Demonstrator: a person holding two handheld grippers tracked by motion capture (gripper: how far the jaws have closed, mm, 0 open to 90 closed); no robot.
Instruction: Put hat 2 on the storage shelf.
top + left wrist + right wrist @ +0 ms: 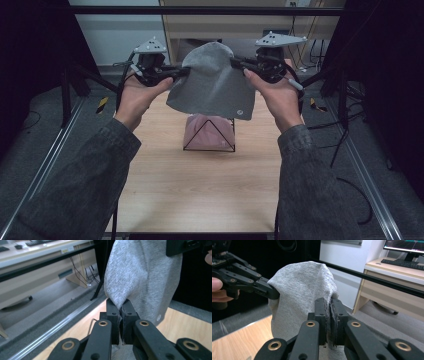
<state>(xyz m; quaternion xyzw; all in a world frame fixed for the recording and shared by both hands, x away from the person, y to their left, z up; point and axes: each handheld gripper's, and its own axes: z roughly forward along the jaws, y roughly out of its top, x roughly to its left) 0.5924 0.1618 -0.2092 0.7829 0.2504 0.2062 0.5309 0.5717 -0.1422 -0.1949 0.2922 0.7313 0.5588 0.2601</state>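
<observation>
A grey cloth (212, 82) hangs in the air above the far end of the wooden table (200, 185), stretched between both grippers. My left gripper (182, 72) is shut on the cloth's left edge, and its own view shows the grey fabric (140, 272) pinched between the closed jaws (120, 307). My right gripper (235, 62) is shut on the right edge; in its view the cloth (302, 290) is clamped at the jaw tips (328, 302). The other gripper (270, 293) grips the cloth's far side there. Under the cloth stands a black wire frame with pink cloth (209, 132) in it.
Black stands and cables (345, 100) flank the table on both sides. A metal rail (57, 325) runs along the floor left of the table. A desk with a keyboard (402, 263) and monitor stands beyond.
</observation>
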